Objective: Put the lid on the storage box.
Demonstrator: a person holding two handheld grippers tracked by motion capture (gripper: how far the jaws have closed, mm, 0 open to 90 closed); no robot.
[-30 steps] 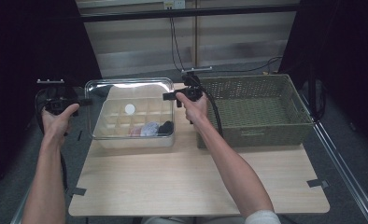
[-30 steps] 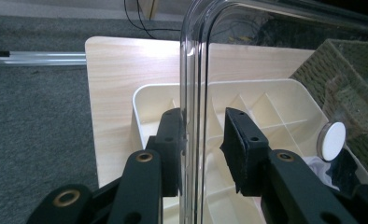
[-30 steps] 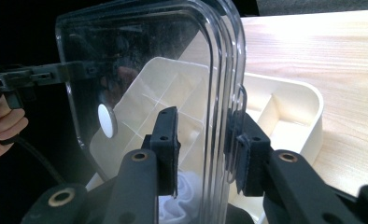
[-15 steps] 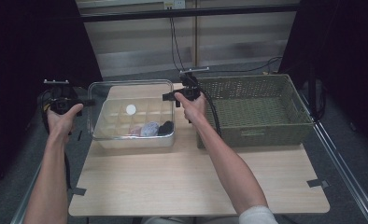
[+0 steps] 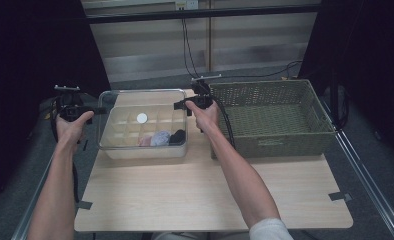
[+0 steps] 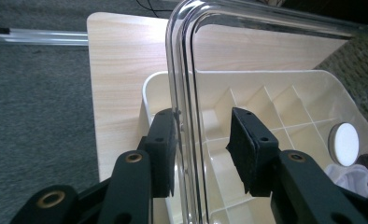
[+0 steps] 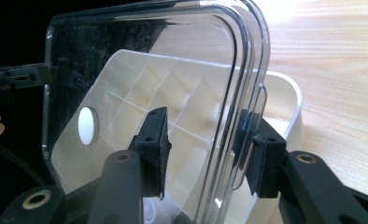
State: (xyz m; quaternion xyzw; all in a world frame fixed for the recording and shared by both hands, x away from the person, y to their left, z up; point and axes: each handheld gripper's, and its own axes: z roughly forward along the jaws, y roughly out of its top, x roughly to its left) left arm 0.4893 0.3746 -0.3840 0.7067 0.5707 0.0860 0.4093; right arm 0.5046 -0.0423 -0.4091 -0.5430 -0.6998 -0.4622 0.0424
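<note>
A clear plastic lid [image 5: 143, 92] lies on a cream divided box [image 5: 142, 150] at the table's left middle. My left gripper [image 5: 101, 110] is at the lid's left edge and my right gripper [image 5: 177, 105] at its right edge. In the left gripper view the lid's rim [image 6: 182, 70] runs between the jaws of my left gripper [image 6: 201, 149], whose pads stand apart from it. My right gripper [image 7: 203, 151] likewise straddles the lid's rim [image 7: 247, 70] without pinching it. Both pairs of jaws have just been opening. A white disc [image 5: 142, 118] and small cloth pieces [image 5: 160, 138] lie inside the box.
A green woven basket [image 5: 275, 145] stands right of the box, close to my right hand. Bare wooden table [image 5: 210, 195] stretches toward the near edge. Cables hang behind the table, and dark floor lies on both sides.
The lid has come down from a raised, tilted hold onto the box. Both hands sank a little with it, and both sets of jaws have widened.
</note>
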